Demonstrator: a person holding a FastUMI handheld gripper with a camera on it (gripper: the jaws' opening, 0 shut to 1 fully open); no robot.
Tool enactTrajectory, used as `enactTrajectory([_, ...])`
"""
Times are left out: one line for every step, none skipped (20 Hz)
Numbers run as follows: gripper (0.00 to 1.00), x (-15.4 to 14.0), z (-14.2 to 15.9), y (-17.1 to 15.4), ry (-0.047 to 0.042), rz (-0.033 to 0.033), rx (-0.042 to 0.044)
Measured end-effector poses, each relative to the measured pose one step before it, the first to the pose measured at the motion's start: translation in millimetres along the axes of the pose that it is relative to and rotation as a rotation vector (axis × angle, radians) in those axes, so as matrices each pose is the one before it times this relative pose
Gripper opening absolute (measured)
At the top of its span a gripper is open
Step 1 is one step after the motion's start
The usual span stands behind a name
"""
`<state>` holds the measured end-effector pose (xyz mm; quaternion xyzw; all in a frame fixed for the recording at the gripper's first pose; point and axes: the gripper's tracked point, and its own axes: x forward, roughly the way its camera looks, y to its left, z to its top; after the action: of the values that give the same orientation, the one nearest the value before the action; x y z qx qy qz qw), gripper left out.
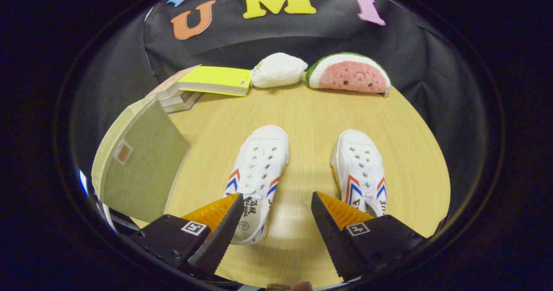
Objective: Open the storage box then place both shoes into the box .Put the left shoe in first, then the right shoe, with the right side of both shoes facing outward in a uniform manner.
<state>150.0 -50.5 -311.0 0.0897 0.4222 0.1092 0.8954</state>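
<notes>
Two white canvas shoes with red and blue stripes lie on the wooden table, toes pointing away from me. The left shoe point(257, 172) has its heel just behind my left fingertip. The right shoe point(360, 172) has its heel hidden behind my right finger. A pale green fabric storage box point(140, 168) with its lid on stands to the left of the left shoe, a small label on its face. My gripper point(277, 204) hovers above the table, open, with bare tabletop between the fingers.
At the back of the table point(311, 114) lie a stack of books topped by a yellow one point(211, 81), a white plush point(278, 70) and a watermelon-slice plush point(349, 73). Black cloth walls the booth behind them.
</notes>
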Motion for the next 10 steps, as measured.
enactTrajectory([1.00, 6.39, -0.85, 0.28, 0.01795, 0.00383, 0.01262])
enactTrajectory([0.98, 7.04, -0.68, 0.22, 0.01553, 0.00655, 0.01312])
enactTrajectory([0.98, 5.31, -0.27, 2.01, 0.01627, 0.01141, 0.01231])
enactTrajectory([0.97, 5.35, -0.63, 1.38, 0.01851, 0.01173, 0.00582])
enactTrajectory([0.96, 4.76, -0.86, 2.28, 0.01808, 0.01476, 0.00368])
enactTrajectory([0.94, 3.76, -1.76, 1.72, 0.01844, 0.00954, 0.00527])
enactTrajectory([0.88, 2.45, -0.72, 1.90, 0.01162, 0.01199, 0.00846])
enactTrajectory([0.81, 1.90, -0.85, 2.13, 0.00948, 0.01563, 0.01088])
enactTrajectory([0.74, 0.37, 0.10, 1.35, 0.00375, 0.01134, 0.01384])
enactTrajectory([0.67, -0.41, 0.44, 1.26, 0.00412, 0.01319, 0.01107])
